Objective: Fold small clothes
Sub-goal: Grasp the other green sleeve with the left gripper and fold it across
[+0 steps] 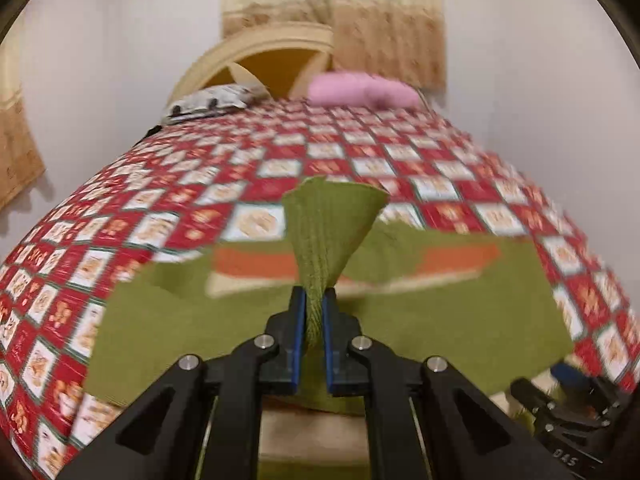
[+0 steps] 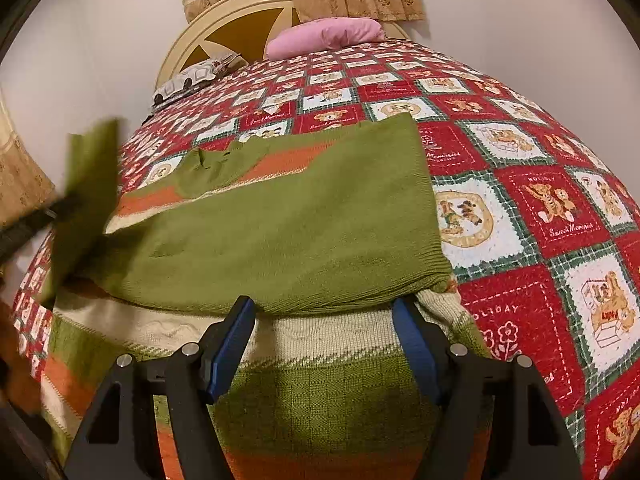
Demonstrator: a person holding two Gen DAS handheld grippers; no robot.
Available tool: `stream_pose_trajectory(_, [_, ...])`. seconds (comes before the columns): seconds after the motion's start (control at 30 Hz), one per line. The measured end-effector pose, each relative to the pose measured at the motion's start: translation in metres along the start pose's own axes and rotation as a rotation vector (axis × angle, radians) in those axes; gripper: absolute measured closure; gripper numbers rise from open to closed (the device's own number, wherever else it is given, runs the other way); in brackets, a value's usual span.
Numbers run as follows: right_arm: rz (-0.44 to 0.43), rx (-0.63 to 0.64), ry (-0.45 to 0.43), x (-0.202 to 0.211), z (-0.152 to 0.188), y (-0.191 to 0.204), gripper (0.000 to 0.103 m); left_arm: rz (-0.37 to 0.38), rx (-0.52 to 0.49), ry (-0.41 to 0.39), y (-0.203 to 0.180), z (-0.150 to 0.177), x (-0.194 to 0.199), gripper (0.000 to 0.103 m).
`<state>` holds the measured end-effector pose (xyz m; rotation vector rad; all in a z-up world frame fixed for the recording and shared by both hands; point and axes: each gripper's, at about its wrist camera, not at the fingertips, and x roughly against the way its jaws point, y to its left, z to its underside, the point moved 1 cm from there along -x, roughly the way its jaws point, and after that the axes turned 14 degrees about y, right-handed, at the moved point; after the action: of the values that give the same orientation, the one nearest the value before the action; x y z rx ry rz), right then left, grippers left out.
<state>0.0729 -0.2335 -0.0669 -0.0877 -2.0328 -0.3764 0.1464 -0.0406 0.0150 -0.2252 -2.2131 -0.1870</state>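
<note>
Green sweater (image 2: 280,216) sleeve lies crosswise, cuff rightward

A bunched fold of a green sweater (image 1: 332,224) is pinched between the two blue-padded fingers of the left gripper (image 1: 314,312), and the fabric is fanned upward from the jaws. The rest of the sweater, with an orange and a cream stripe, is spread on a bed (image 1: 280,168) covered in red and white checks. A pink pillow (image 1: 362,90) and a patterned pillow (image 1: 212,102) are seen at the headboard (image 1: 256,54). The right gripper (image 1: 568,404) is partly seen at the lower right edge, blurred.
</note>
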Motion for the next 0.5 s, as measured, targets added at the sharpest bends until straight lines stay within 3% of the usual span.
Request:
stream_pose_trajectory(0.13, [-0.008,-0.004,-0.002,0.0,0.0,0.0,0.031,-0.016,-0.061,0.087,-0.023,0.012,-0.019,0.092])
stream_pose_trajectory(0.2, [-0.008,-0.004,-0.001,0.0,0.001,0.0,0.031,0.036,-0.057,0.159,-0.017,0.019,-0.025,0.085])
stream_pose_trajectory(0.23, [-0.008,-0.004,-0.001,0.0,0.001,0.0,0.031,0.066,-0.047,0.176,-0.015,0.023,-0.023,0.07])
stream_pose_trajectory(0.27, [-0.008,-0.004,-0.001,0.0,0.001,0.0,0.031,0.097,-0.024,0.194,-0.003,0.027,-0.017,0.035])
stream_pose_trajectory(0.3, [-0.009,-0.004,-0.001,0.0,0.001,0.0,0.031,0.105,-0.009,0.198,0.003,0.031,-0.013,0.022])
stream_pose_trajectory(0.33, [-0.01,-0.005,-0.001,0.0,0.001,0.0,0.031,0.115,0.022,0.18,0.017,0.038,-0.002,0.003])
stream_pose_trajectory(0.4, [-0.011,-0.006,0.0,0.0,0.001,0.0,0.031,0.107,0.054,0.126,0.038,0.049,0.015,0.001])
stream_pose_trajectory(0.5, [-0.011,-0.013,0.01,0.001,0.0,0.0,0.031,0.003,0.086,0.086,0.071,0.066,0.03,0.001])
